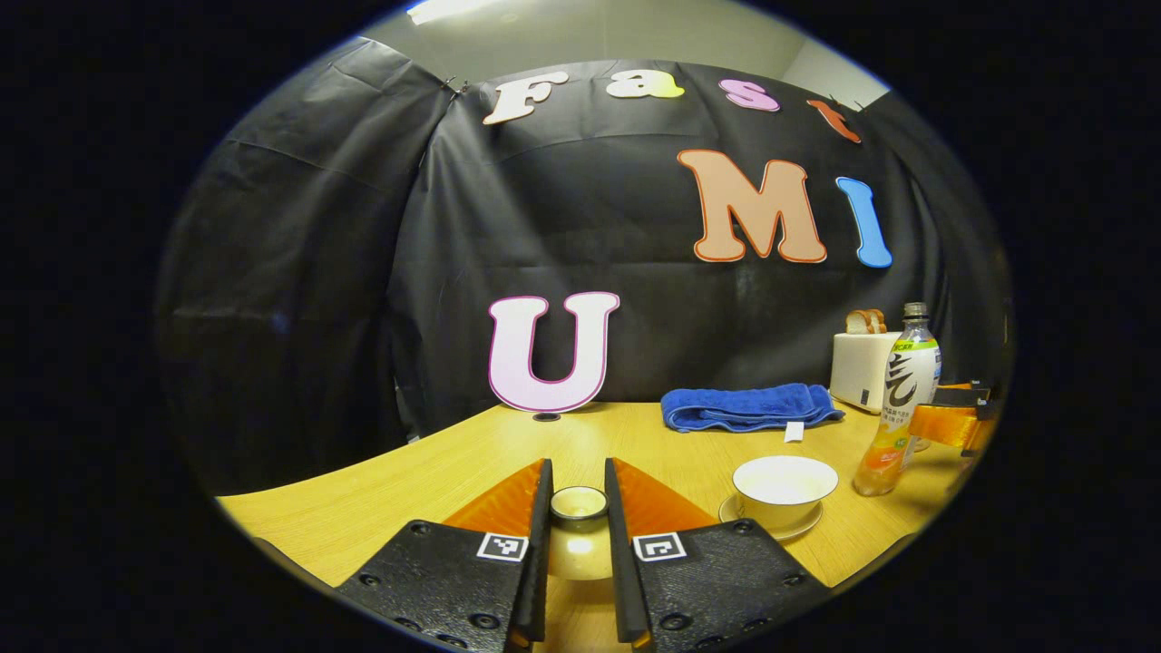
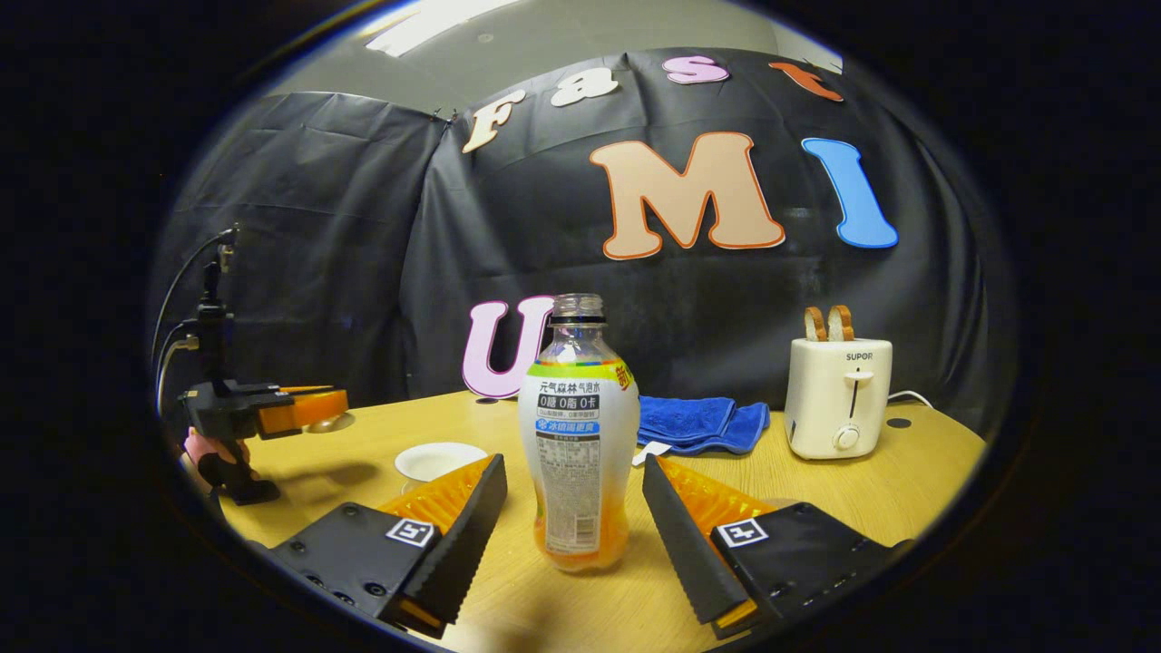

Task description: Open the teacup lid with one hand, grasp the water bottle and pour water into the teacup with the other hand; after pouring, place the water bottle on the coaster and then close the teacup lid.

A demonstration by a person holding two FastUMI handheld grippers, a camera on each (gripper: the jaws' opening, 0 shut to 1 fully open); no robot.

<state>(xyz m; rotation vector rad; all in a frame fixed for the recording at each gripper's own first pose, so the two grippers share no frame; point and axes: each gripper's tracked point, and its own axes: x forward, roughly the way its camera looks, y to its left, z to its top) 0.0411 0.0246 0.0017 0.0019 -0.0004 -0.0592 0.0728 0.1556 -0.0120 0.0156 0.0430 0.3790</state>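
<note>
Left gripper point(image 1: 578, 508): my 2 fingers are nearly closed on the knob of the teacup lid point(image 1: 579, 535) — lifted clear of the teacup point(image 1: 785, 491).
Right gripper point(image 2: 573, 499): spread wide around the water bottle point(image 2: 577, 435), with a gap on both sides, gripping nothing.
Teacup: uncovered on its saucer point(image 1: 809, 524), just beside the bottle on the wooden table point(image 1: 453, 472).
Step, as I judge it: lid off — bottle grasp in hand.
Next move: close my 2 right fingers squarely on the bottle, then lift and tilt over the cup.

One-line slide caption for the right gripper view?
Right gripper, open, straddles the upright water bottle; toaster behind.
</note>
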